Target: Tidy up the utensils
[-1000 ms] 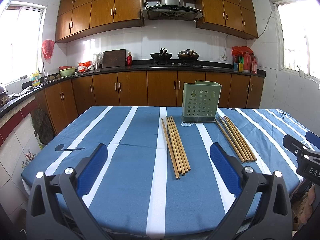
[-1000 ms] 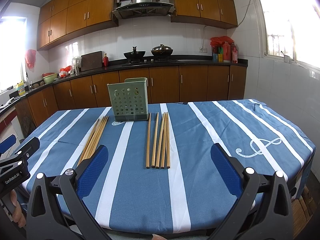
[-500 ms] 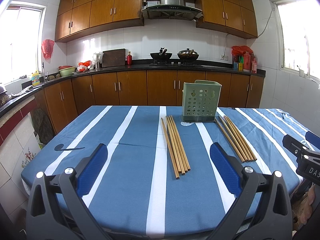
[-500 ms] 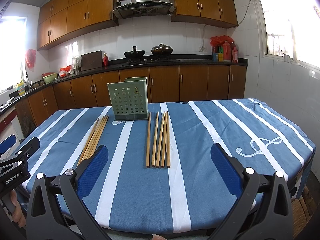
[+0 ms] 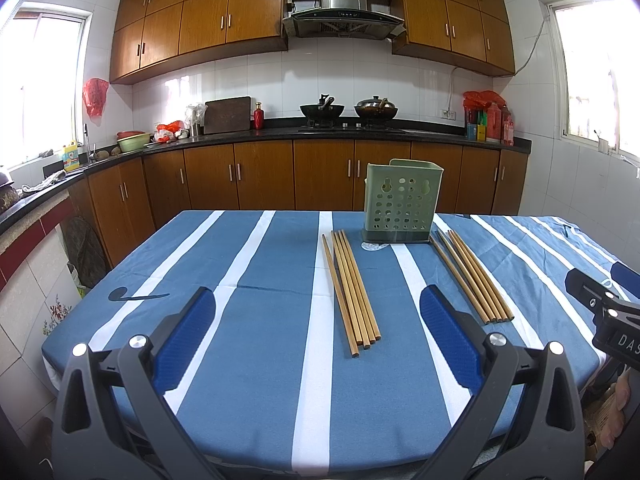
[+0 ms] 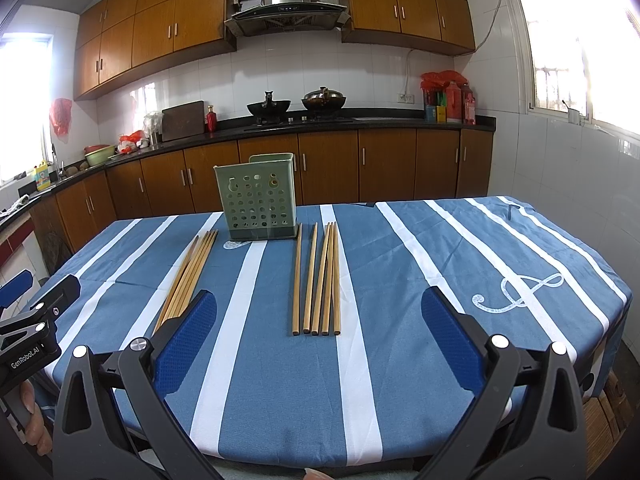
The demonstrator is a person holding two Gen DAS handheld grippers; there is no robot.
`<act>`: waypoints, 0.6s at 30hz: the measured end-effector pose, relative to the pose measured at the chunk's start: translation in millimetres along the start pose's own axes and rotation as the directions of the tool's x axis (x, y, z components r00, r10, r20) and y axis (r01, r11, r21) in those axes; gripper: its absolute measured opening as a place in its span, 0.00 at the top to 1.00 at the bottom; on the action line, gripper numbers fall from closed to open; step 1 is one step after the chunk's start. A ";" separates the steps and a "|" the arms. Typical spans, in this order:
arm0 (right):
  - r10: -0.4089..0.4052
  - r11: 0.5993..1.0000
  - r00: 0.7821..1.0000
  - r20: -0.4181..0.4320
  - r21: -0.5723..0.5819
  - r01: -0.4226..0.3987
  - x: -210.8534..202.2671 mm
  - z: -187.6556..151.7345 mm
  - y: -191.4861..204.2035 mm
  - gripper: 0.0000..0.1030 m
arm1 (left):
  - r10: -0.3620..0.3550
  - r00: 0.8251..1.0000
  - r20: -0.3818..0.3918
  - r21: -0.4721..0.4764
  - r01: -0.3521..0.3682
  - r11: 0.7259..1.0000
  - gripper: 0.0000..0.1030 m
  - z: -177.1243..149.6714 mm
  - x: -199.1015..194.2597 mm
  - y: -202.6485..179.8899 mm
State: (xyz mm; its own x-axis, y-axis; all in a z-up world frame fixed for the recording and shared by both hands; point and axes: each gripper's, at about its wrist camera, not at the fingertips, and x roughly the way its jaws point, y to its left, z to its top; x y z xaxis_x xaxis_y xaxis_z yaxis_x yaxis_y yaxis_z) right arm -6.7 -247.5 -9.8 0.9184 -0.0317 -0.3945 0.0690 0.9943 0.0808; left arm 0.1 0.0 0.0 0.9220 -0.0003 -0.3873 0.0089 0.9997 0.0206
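Note:
A green perforated utensil holder stands upright on the blue striped tablecloth; it also shows in the right wrist view. Several wooden chopsticks lie in a left bundle and a right bundle, either side of the holder. My left gripper is open and empty above the near table edge, short of the left bundle. My right gripper is open and empty, short of the right bundle.
The table's near edge is just below both grippers. Wooden kitchen cabinets and a black counter with two woks run behind the table. The other gripper shows at the right edge of the left wrist view and the left edge of the right wrist view.

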 end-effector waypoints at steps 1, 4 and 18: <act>0.000 1.000 1.000 0.000 0.000 0.000 0.0 -0.1 0.0 0.02 | 0.000 1.000 0.000 0.000 0.000 1.000 0.04 0.0 0.0 0.0; 0.000 1.000 1.000 0.000 -0.001 0.000 0.0 -0.1 0.0 0.02 | 0.000 1.000 -0.001 0.000 0.000 1.000 0.04 -0.2 0.4 -0.2; 0.000 1.000 1.000 -0.001 0.000 0.000 0.4 -0.6 0.5 0.02 | 0.000 1.000 -0.002 0.000 0.000 1.000 0.04 -1.6 3.5 -1.7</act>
State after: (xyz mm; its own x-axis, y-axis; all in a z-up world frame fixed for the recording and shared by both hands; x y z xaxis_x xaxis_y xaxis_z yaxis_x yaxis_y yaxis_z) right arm -6.5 -247.0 -10.5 0.9178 -0.0315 -0.3957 0.0689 0.9943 0.0808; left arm 2.8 -1.6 -2.9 0.9213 -0.0003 -0.3890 0.0091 0.9997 0.0207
